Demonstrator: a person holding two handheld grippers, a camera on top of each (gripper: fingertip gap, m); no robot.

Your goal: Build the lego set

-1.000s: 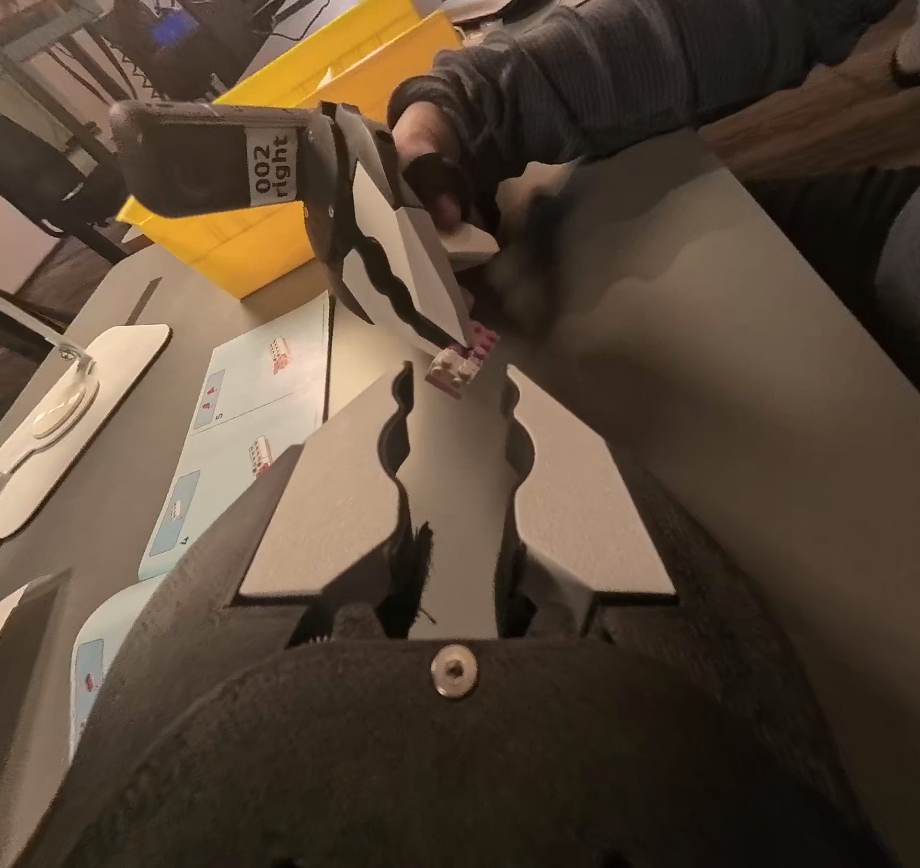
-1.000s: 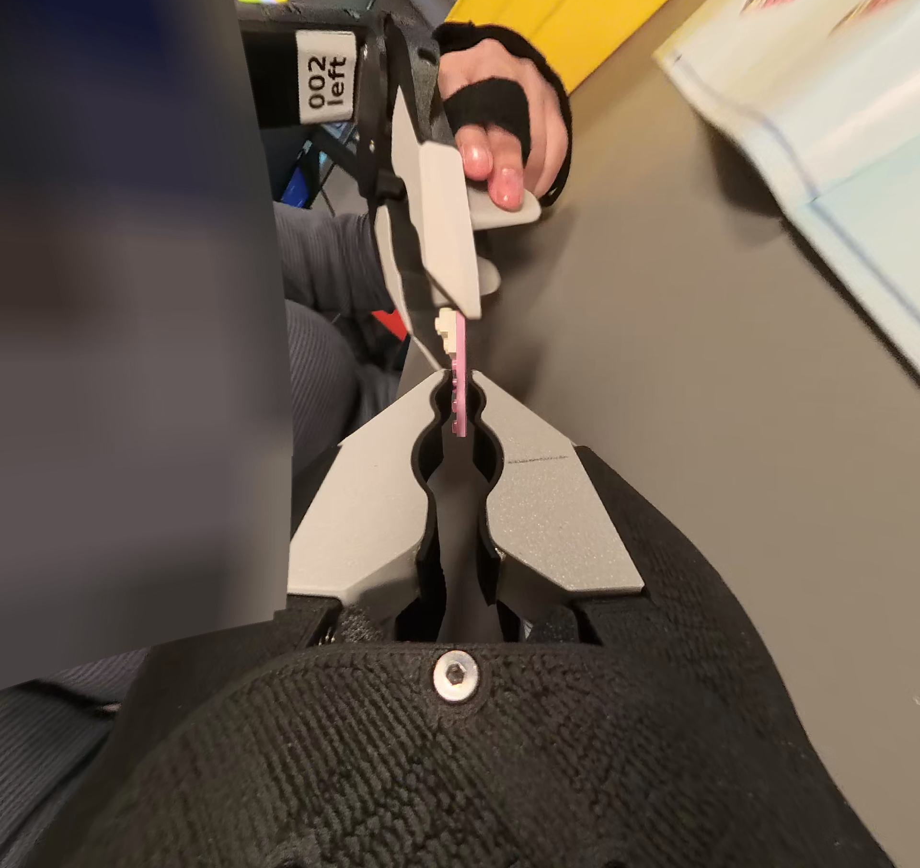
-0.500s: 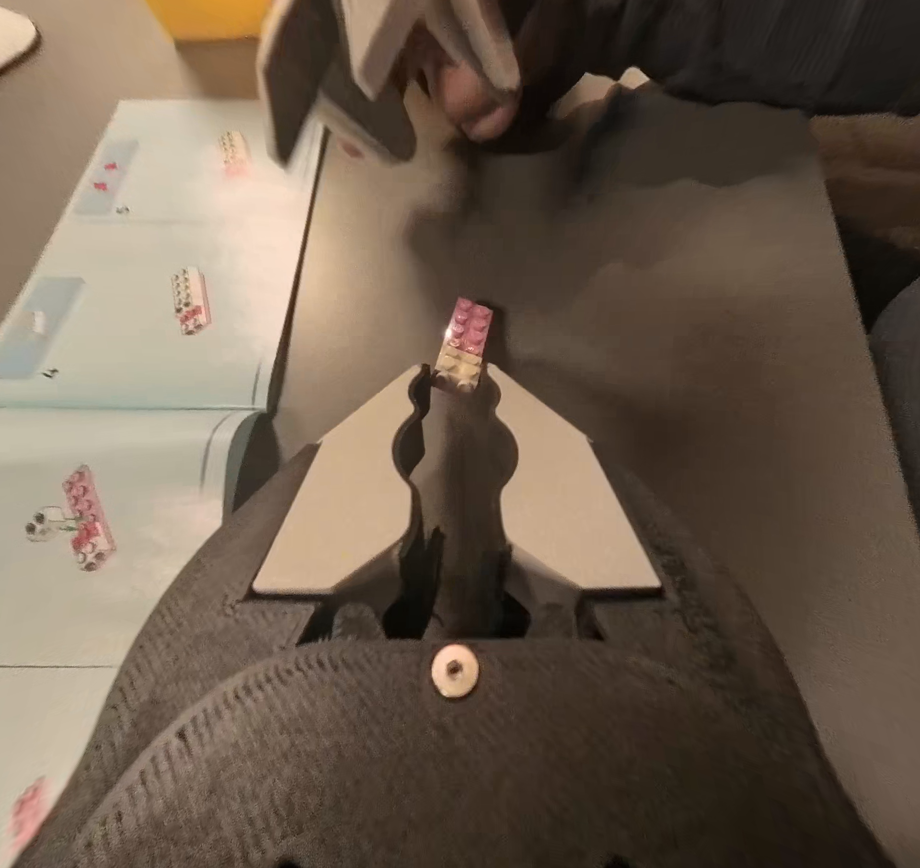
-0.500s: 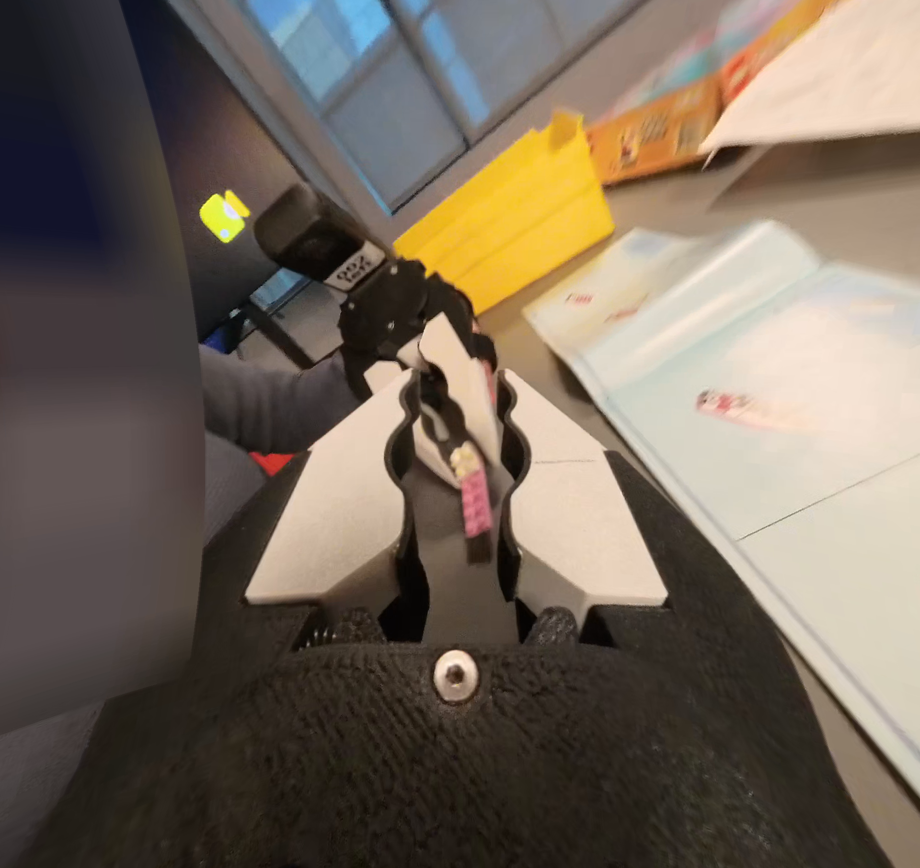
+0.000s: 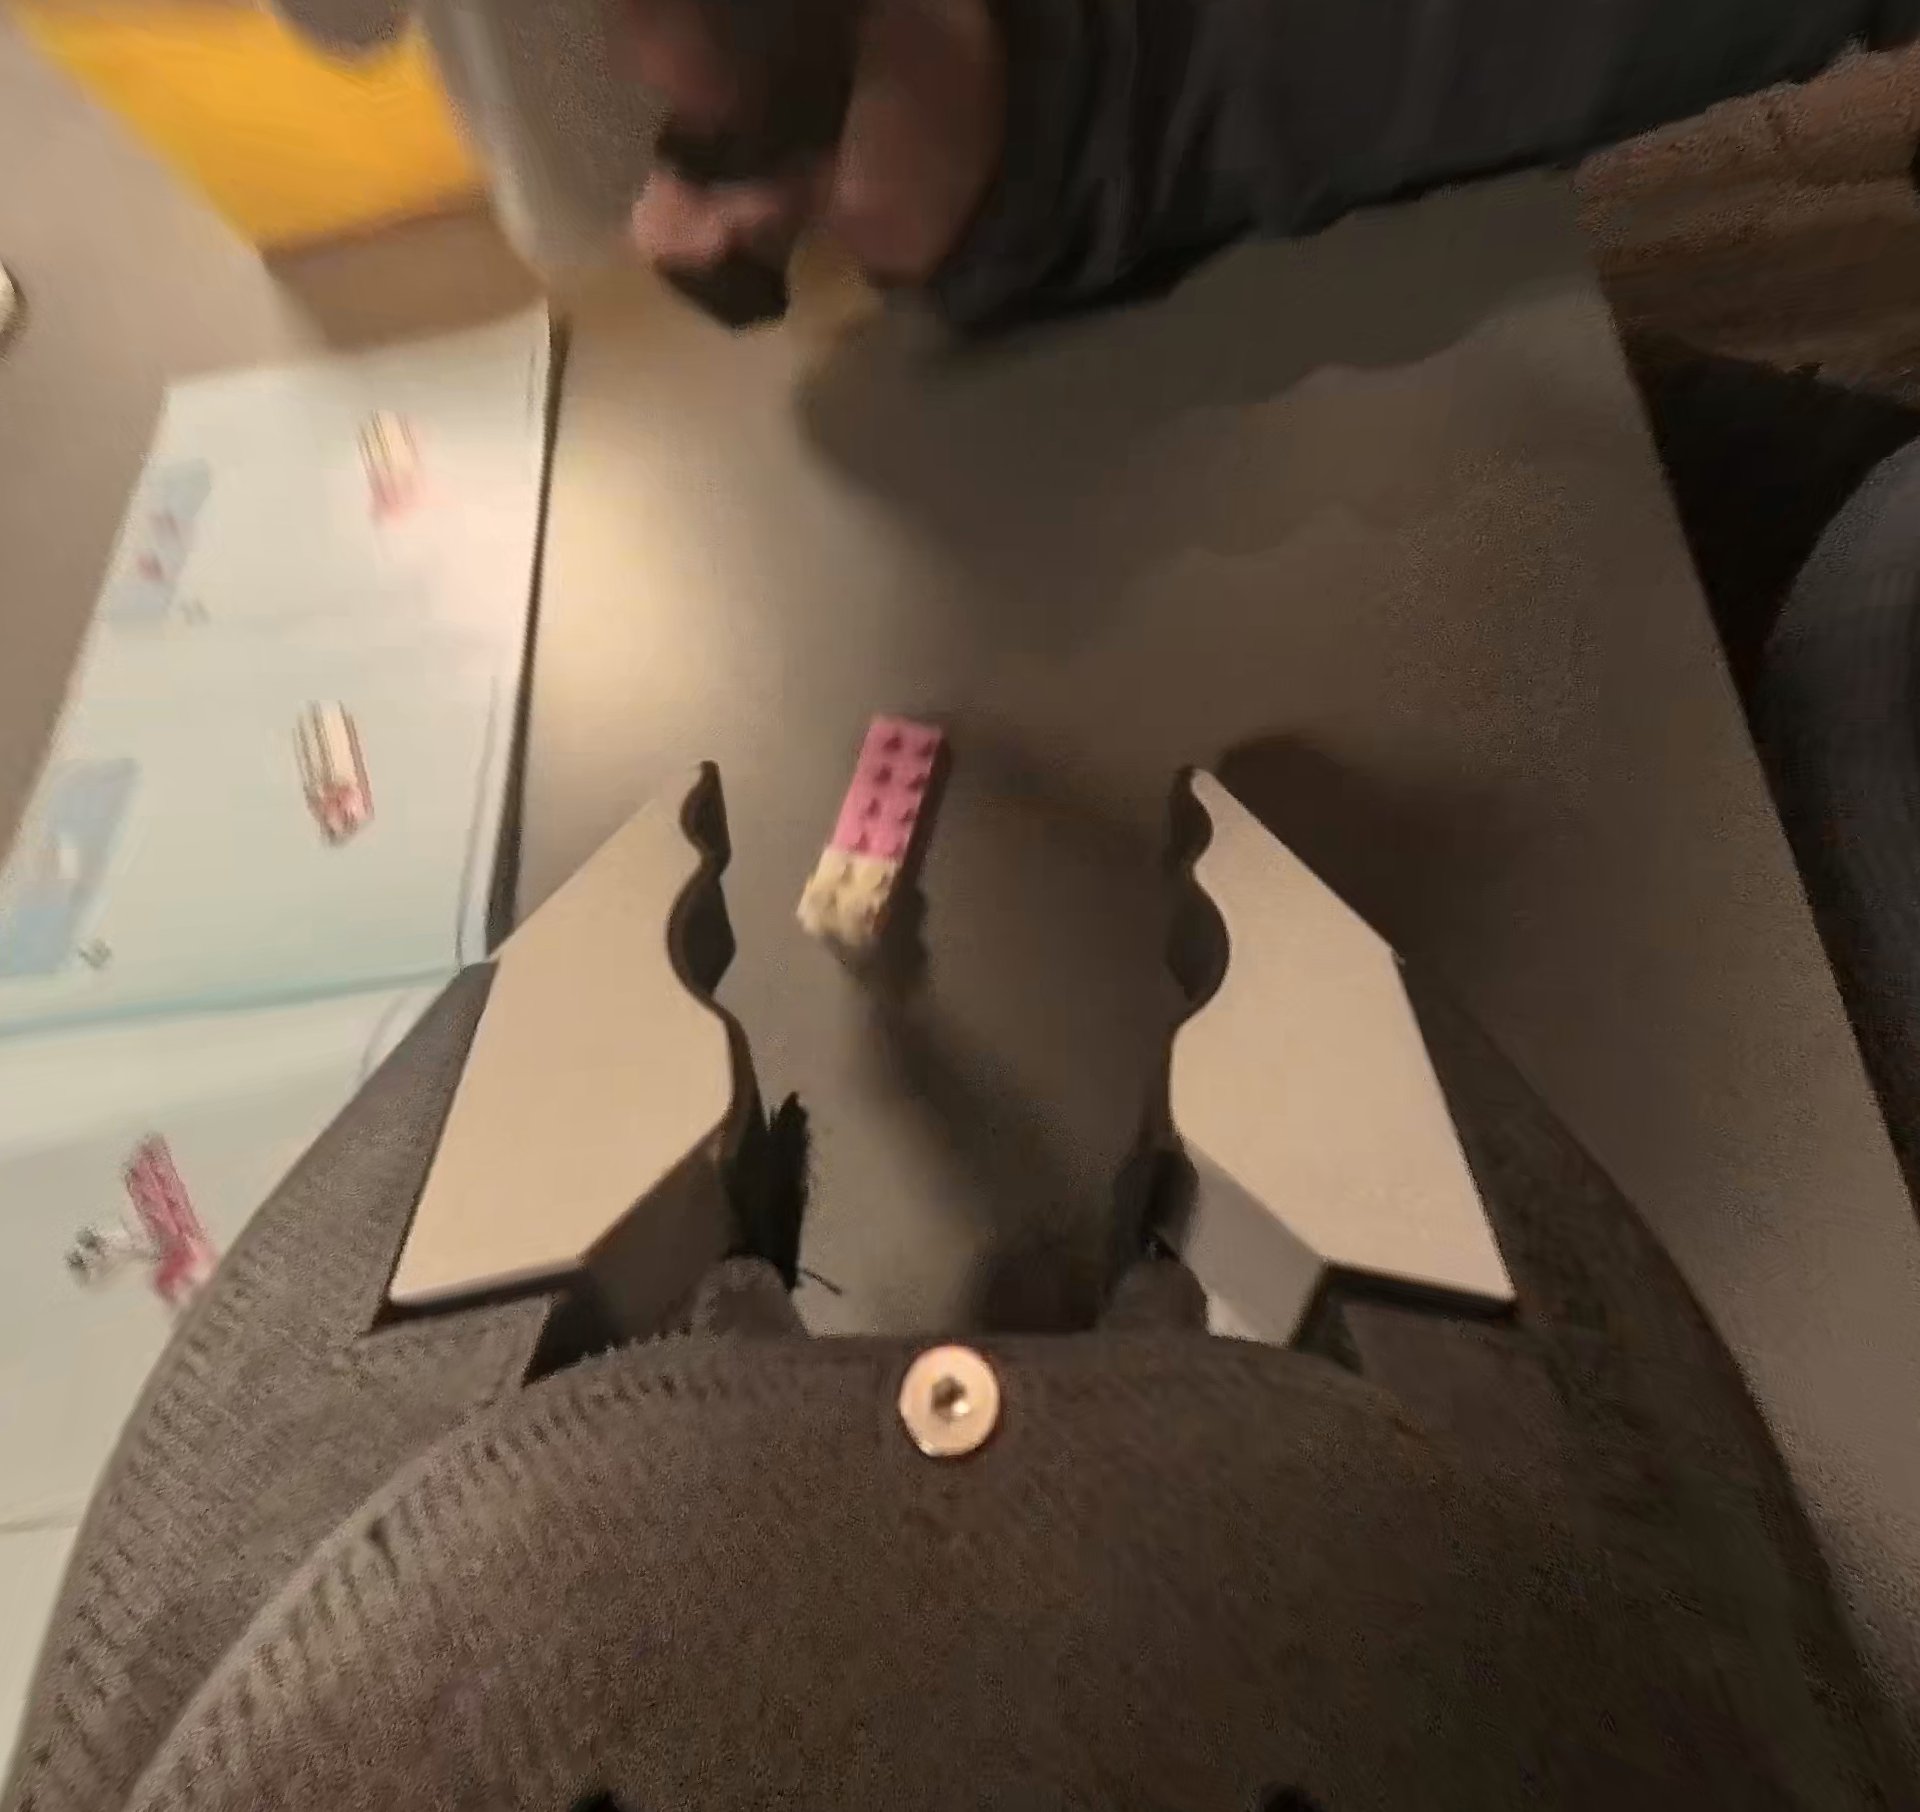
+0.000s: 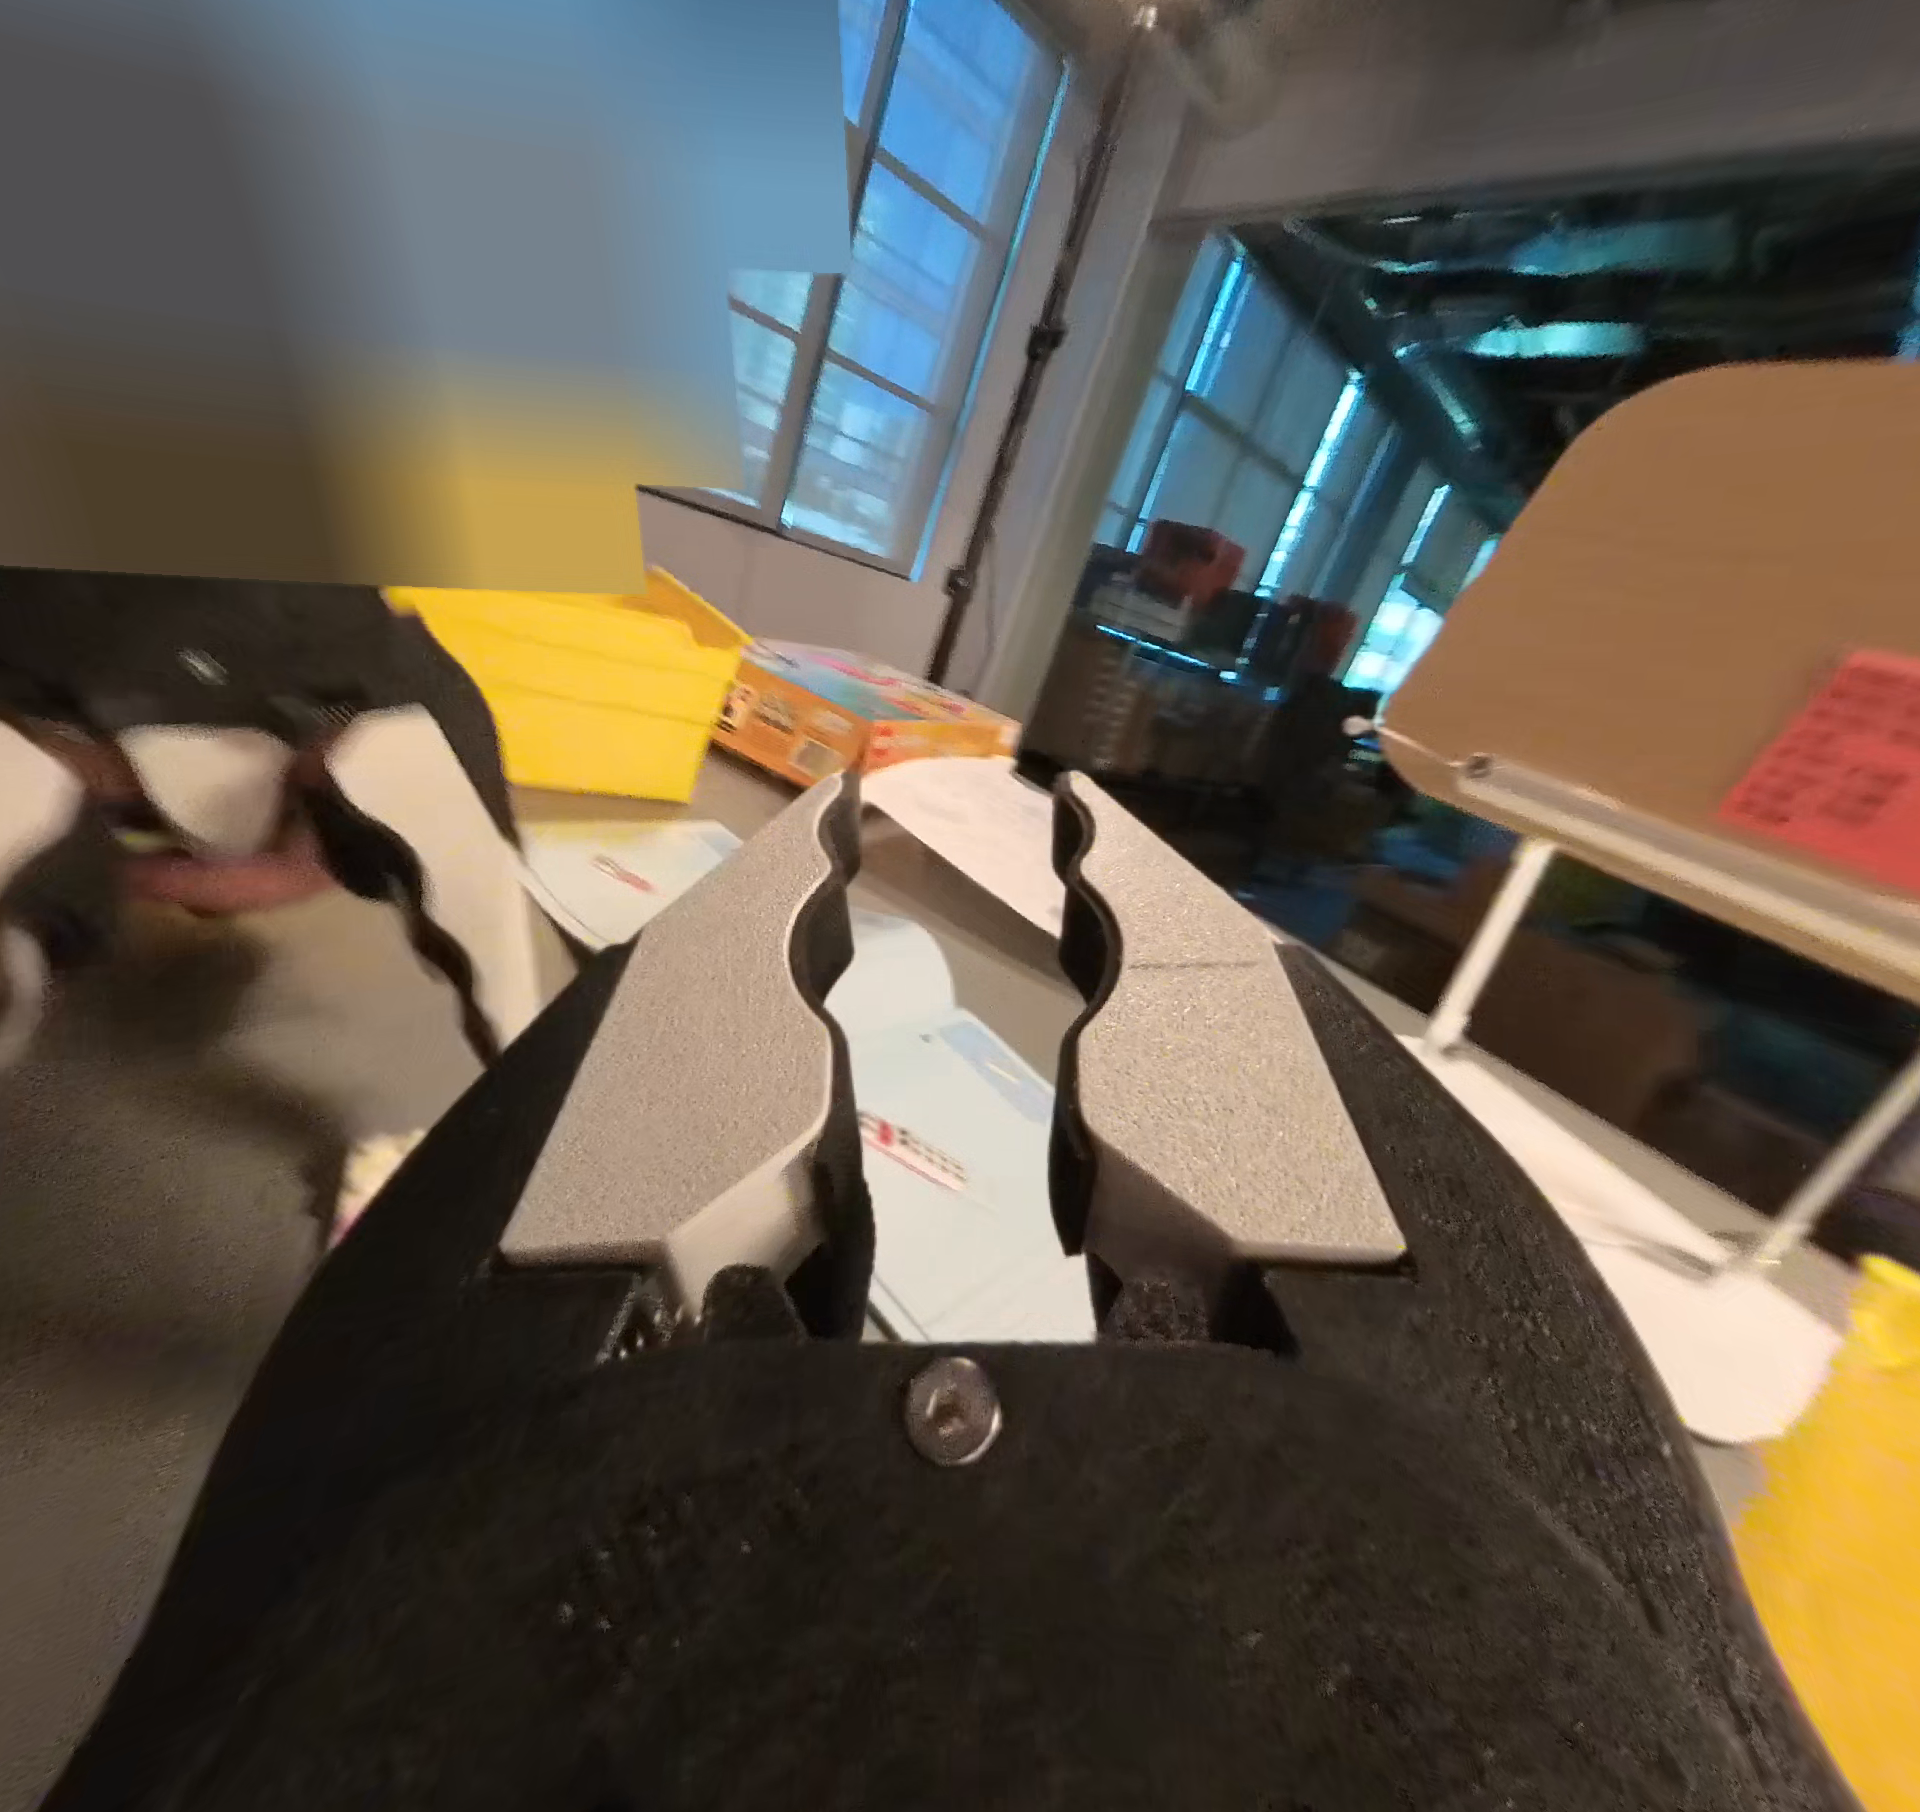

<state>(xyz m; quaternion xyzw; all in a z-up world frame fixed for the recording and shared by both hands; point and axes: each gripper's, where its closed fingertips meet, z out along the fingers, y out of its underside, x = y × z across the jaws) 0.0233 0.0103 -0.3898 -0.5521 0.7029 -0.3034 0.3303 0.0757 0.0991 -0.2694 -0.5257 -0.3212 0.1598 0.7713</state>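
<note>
In the left wrist view my left gripper (image 5: 945,786) is wide open. A small pink plate with a cream brick on its near end (image 5: 878,837) sits between the fingers on the grey table (image 5: 1299,619), touching neither pad. My right gripper (image 6: 951,791) is open and empty, tilted up toward the room. It shows only as a blur at the top of the left wrist view (image 5: 520,100), next to a hand (image 5: 727,204). The left gripper's fingers (image 6: 436,879) show blurred at the left of the right wrist view.
An open instruction booklet (image 5: 260,671) lies left of the brick and also shows in the right wrist view (image 6: 935,1087). Yellow bins (image 6: 592,682) and an orange box (image 6: 862,713) stand at the table's far side. A wooden board on a stand (image 6: 1714,619) is at the right. A grey sleeve (image 5: 1299,48) crosses the far side.
The right gripper let go of the pink plate as the left shut on its cream end, then lifted away. The left has now opened wide and the brick has left its grasp.
</note>
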